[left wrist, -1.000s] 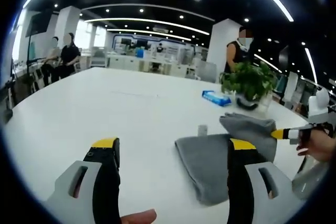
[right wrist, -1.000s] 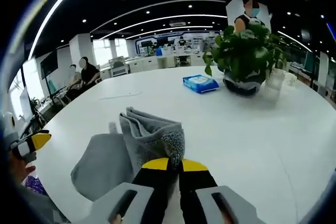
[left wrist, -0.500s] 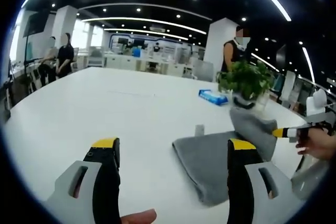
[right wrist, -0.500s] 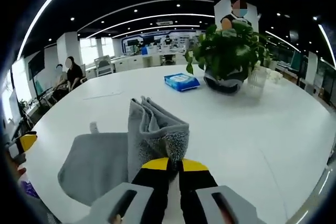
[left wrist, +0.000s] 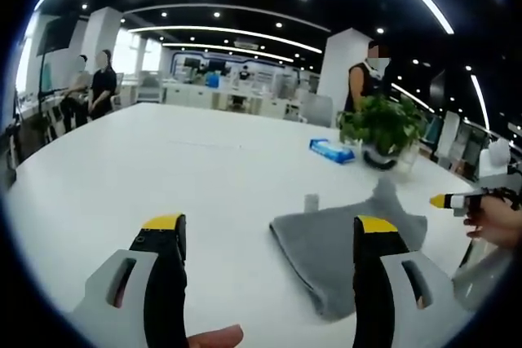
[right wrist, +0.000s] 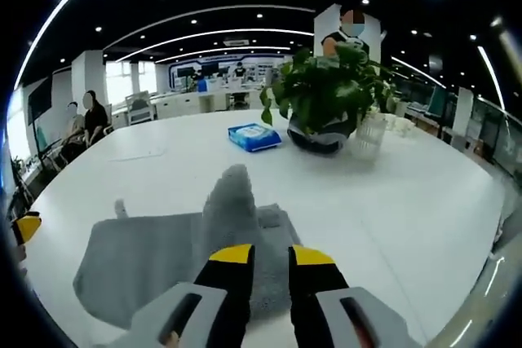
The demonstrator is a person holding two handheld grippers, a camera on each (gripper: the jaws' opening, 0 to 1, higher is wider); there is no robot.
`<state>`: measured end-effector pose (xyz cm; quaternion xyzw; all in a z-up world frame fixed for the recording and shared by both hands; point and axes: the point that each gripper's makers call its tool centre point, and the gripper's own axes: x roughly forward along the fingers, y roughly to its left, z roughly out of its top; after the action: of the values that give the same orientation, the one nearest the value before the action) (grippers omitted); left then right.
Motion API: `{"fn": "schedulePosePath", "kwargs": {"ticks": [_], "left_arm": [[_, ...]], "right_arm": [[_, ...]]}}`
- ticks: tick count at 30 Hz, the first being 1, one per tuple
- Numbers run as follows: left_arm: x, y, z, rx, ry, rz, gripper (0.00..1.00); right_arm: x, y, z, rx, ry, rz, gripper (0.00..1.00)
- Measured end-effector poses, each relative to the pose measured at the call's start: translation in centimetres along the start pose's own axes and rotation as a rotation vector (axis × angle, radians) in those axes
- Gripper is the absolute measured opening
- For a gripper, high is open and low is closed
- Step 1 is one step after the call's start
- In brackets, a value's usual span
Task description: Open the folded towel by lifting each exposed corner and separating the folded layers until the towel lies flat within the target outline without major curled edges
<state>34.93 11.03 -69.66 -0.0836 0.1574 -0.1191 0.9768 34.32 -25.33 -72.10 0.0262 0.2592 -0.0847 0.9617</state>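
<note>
Large white round table [right wrist: 424, 201] carries the soft grey terry towel [right wrist: 155, 250], spread ahead of the right tongs [right wrist: 263, 255], one ridge peaked just past the tips. Right jaws are slightly parted, nothing pinched. Left tongs [left wrist: 265, 226] are held wide apart, towel near the right-hand jaw. Risk: ridge slumps back, leaving a curled fold.

Grey towel [right wrist: 155, 254]; white table [left wrist: 163, 169]; blue packet [right wrist: 254, 137]; green plant [right wrist: 326, 91].
</note>
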Motion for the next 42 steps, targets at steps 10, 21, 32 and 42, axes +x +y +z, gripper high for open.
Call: {"fn": "schedulePosePath", "kwargs": {"ticks": [10, 21, 32, 42], "left_arm": [[0.7, -1.8, -1.3, 0.088, 0.058, -0.060, 0.81], [4.1, -5.4, -3.4, 0.180, 0.161, -0.185, 0.72], [6.9, -7.1, -5.7, 0.246, 0.245, -0.268, 0.54], [7.7, -8.3, -9.0, 0.315, 0.364, -0.314, 0.39]], "right_arm": [[0.8, 0.0, -1.2, 0.088, 0.050, 0.025, 0.18], [2.3, 0.8, -4.2, 0.132, 0.167, 0.075, 0.17], [2.7, 2.6, -7.1, 0.106, 0.295, 0.145, 0.11], [3.1, 2.8, -7.5, 0.027, 0.303, 0.146, 0.08]]}}
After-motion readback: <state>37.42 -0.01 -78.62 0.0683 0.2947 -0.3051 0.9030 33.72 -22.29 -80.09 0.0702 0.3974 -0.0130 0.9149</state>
